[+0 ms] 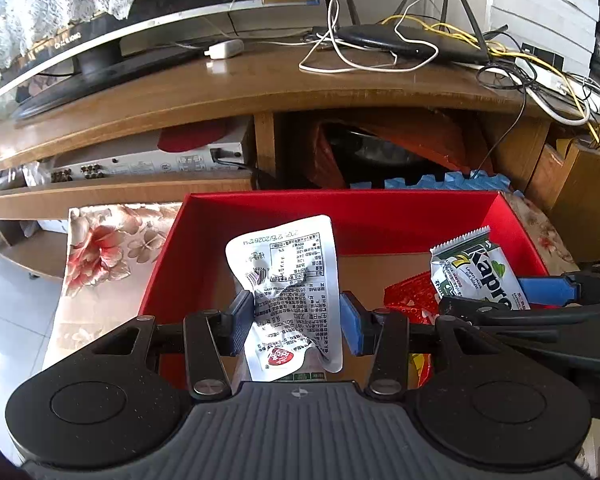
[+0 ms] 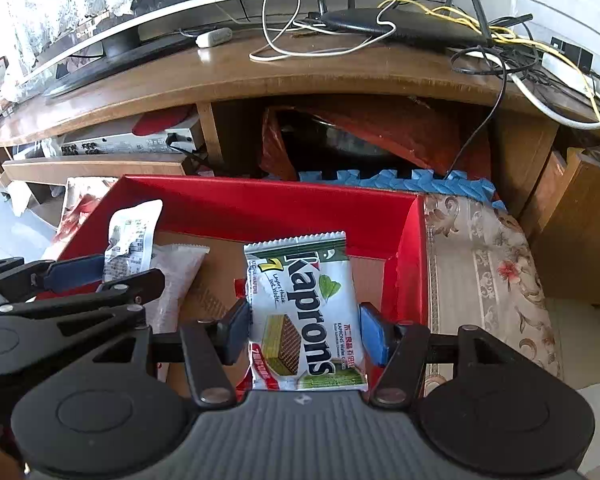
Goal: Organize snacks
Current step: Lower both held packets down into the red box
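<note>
A red box [image 1: 364,216] with a brown cardboard floor lies below both grippers. My left gripper [image 1: 296,322] is shut on a white snack pouch [image 1: 292,280] printed with black text, held above the box's left half. In the right wrist view my right gripper [image 2: 305,330] is shut on a white and green Kaprons wafer packet [image 2: 300,312] over the box [image 2: 284,208] near its right wall. The left gripper [image 2: 76,276] and its pouch [image 2: 134,236] show at the left there. A pale packet [image 2: 176,276] lies on the box floor. Red wrappers [image 1: 410,300] lie in the box too.
The box rests on a floral cloth [image 2: 484,264]. Behind it stands a wooden TV stand [image 1: 260,88] with a TV base [image 1: 96,72], a router [image 1: 412,42] and tangled cables [image 1: 540,76]. Blue foam mats [image 2: 396,180] lie behind the box's far wall.
</note>
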Available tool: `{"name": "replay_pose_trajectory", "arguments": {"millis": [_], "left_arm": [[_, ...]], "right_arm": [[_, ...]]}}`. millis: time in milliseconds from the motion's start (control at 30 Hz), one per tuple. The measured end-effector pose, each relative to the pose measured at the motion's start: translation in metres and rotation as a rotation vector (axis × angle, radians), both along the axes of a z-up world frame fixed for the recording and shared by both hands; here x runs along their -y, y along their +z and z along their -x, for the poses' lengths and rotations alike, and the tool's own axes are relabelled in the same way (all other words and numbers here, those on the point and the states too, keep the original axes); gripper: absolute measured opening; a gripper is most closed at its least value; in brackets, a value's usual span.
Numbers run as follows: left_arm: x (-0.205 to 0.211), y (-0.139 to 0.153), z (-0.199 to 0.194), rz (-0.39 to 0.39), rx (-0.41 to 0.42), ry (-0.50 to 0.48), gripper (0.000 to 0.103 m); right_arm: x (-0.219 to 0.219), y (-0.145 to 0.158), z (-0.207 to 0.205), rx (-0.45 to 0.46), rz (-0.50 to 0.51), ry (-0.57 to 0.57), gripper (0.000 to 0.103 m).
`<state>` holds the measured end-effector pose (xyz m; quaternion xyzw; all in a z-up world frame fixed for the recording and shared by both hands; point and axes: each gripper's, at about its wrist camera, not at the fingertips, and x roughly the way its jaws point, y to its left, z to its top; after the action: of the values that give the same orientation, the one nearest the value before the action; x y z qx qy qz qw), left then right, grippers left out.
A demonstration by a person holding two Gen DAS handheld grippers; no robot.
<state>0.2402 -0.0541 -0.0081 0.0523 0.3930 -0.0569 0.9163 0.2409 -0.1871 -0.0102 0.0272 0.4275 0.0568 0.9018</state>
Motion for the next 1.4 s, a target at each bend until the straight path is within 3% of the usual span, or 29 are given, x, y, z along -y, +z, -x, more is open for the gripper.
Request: {"name": "replay_pose_trajectory", "arguments": {"millis": [1400], "left_arm": [[-0.004, -0.024, -0.010, -0.018, -0.067, 0.033, 0.054]], "right_arm": [[-0.011, -0.023, -0.013, -0.034, 0.055, 0.026, 0.064]]}}
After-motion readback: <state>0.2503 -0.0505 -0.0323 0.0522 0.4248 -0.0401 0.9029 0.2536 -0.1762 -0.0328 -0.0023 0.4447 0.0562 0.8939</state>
